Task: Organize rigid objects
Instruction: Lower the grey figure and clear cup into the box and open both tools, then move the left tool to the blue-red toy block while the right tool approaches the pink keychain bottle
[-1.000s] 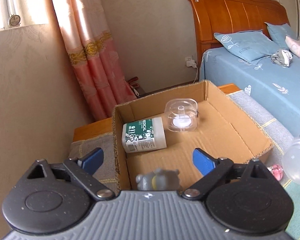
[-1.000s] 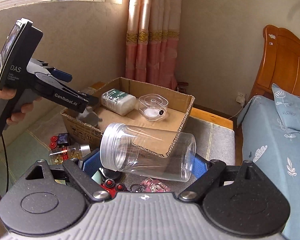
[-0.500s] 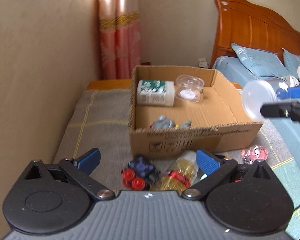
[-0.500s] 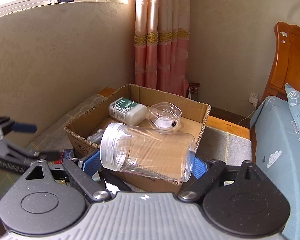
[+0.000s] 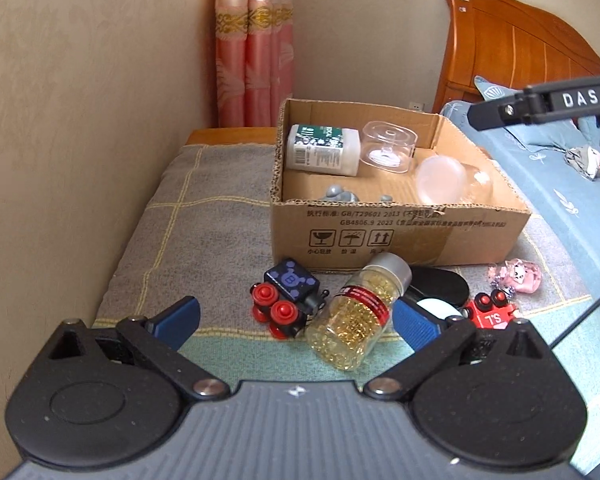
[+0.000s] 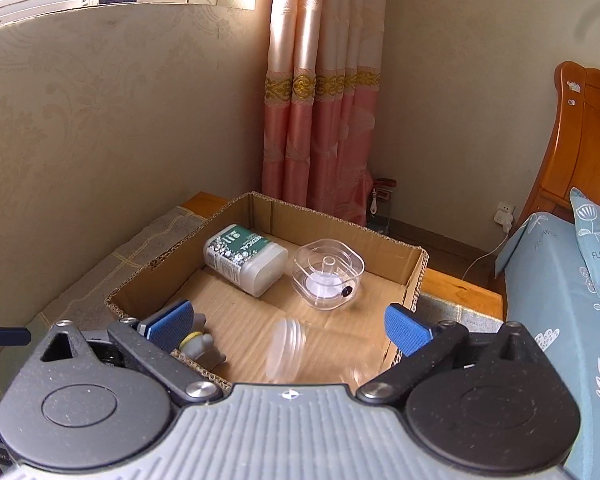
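In the left wrist view, the left hand-held gripper (image 5: 294, 322) is seen spread wide with nothing pinched, low over the blanket-covered worktop (image 5: 204, 220). Between its blue pads (image 5: 414, 326) lie a dark toy car with red wheels (image 5: 288, 300) and a tilted bottle of golden capsules (image 5: 358, 316). Farther back, a cardboard box (image 5: 396, 236) is seen, and inside it a white bottle (image 5: 322, 150), a square clear container (image 5: 388, 146), a grey figure (image 5: 340, 195) and a clear jar (image 5: 446, 180) on its side at the right.

In the right wrist view, the right hand-held gripper (image 6: 288, 326) is opening above the box (image 6: 260, 208). The clear jar (image 6: 312, 354) is shown blurred below the jaws, free of the pads (image 6: 404, 330).
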### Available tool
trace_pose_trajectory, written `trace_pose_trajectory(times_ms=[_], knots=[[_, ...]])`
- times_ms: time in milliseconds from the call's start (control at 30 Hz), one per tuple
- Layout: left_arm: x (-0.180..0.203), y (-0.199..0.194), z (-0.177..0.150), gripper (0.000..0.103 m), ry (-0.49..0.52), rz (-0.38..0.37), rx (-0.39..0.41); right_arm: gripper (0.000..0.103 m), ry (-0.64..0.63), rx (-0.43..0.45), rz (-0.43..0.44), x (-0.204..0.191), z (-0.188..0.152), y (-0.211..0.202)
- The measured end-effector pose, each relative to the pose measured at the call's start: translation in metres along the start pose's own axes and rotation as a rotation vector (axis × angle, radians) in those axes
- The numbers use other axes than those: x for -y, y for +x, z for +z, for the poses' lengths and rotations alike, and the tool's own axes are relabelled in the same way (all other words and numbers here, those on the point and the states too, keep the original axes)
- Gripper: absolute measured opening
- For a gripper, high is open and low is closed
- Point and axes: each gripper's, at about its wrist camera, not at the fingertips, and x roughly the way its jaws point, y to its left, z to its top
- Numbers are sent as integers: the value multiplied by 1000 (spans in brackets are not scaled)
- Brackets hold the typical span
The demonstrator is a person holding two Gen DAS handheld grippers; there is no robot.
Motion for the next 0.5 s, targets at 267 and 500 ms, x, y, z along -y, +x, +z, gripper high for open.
trace_pose_trajectory(times_ms=[267, 500], knots=[[14, -1, -4, 102, 54, -41, 10, 103, 29, -17, -20, 5, -22, -17], [18, -1, -6, 102, 61, -45, 5, 103, 106, -36, -68, 14, -50, -24]])
